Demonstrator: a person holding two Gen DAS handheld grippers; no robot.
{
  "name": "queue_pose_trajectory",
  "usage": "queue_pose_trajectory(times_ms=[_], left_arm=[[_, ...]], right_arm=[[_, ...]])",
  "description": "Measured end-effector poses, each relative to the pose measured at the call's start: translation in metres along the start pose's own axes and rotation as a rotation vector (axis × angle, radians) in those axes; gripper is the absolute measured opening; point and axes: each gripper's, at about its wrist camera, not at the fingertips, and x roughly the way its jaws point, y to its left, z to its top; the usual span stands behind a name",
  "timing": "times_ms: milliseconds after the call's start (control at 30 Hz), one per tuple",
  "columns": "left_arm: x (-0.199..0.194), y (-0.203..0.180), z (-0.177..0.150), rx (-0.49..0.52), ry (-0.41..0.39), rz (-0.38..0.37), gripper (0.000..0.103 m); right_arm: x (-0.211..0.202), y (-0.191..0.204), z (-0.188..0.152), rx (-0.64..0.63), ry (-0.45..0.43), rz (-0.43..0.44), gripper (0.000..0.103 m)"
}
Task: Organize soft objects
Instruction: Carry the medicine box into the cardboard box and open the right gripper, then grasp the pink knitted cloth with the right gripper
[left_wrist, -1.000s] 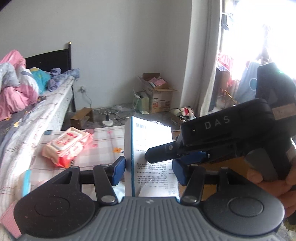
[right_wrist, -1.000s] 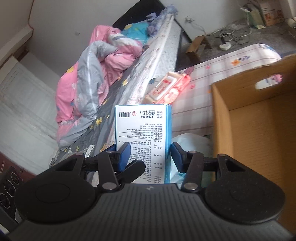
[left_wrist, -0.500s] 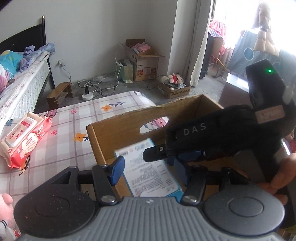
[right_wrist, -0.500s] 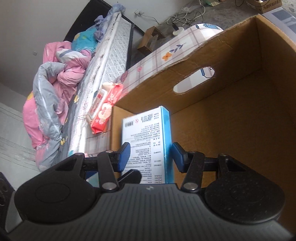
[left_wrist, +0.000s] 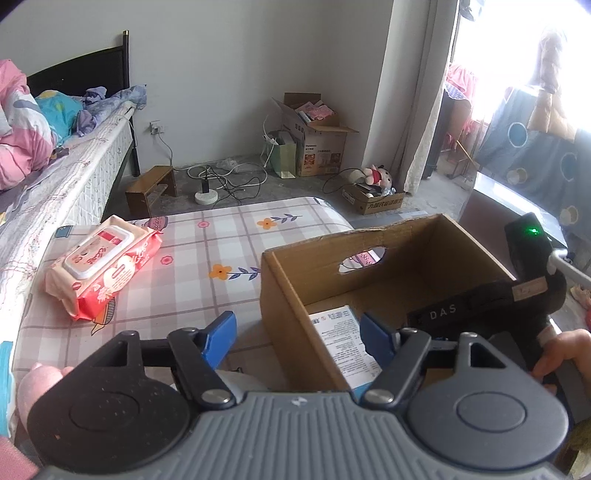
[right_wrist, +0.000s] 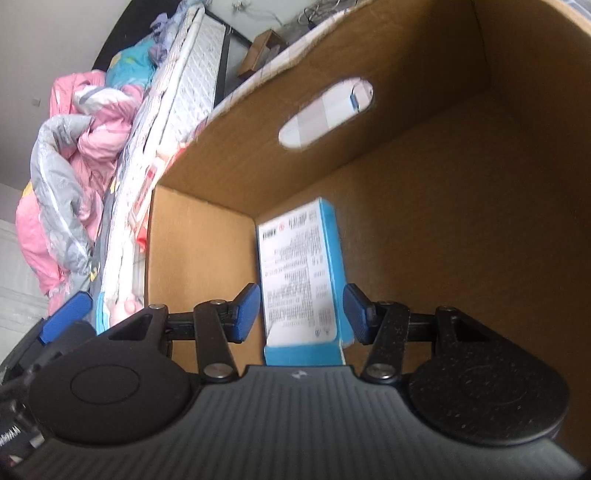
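Right gripper (right_wrist: 301, 314) sits low inside the cardboard box (right_wrist: 461, 206), jaws spread with a gap on each side of the blue-and-white pack (right_wrist: 299, 273) — the pack lies against the box's left wall near a corner, released. Left gripper (left_wrist: 297, 334) hovers above the box's near-left edge (left_wrist: 291, 314), jaws wide apart and holding nothing. Farther off, a pink wet-wipes pack (left_wrist: 101, 264) lies on the checked floral cloth (left_wrist: 221, 240) — well apart from the box, beside the bed (left_wrist: 55, 177).

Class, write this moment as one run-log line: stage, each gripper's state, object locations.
stage: release | right gripper: open, fingers astride blue box | blue box: inside cardboard box | left gripper: open | wipes pack: on table
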Motion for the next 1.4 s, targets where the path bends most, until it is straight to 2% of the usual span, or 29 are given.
queue_pose_trajectory(times_ms=[133,233,267,433,867,1067,1133,1300,1400], left_arm=[[-0.02,0.015,-0.017,-0.002,0.01,0.023,0.089],[-0.031,0.024,-0.034,-0.005,0.041,0.053,0.092],[-0.034,0.028,-0.039,-0.008,0.054,0.064,0.092],[-0.048,0.048,-0.065,-0.043,0.082,0.097,0.092],[-0.08,0.088,-0.105,-0.182,0.069,0.167,0.092],[-0.11,0.104,-0.117,-0.215,0.003,0.2,0.092],[-0.122,0.111,-0.122,-0.229,-0.022,0.217,0.092],[-0.145,0.131,-0.136,-0.257,-0.066,0.268,0.092],[-0.155,0.143,-0.144,-0.274,-0.076,0.302,0.092]], right_arm=[[0.008,0.008,-0.014,-0.076,0.06,-0.066,0.05],[0.023,0.013,-0.021,-0.111,0.093,-0.124,0.046],[0.027,0.013,-0.023,-0.12,0.102,-0.132,0.041],[0.034,0.023,-0.021,-0.118,0.081,-0.119,0.032],[0.049,0.023,-0.009,-0.067,0.025,-0.109,0.032],[0.028,0.019,-0.012,-0.062,-0.017,-0.136,0.035],[0.014,0.023,-0.012,-0.071,-0.055,-0.15,0.037],[-0.032,0.053,-0.02,-0.153,-0.176,-0.165,0.039],[-0.057,0.084,-0.03,-0.224,-0.235,-0.138,0.04]])
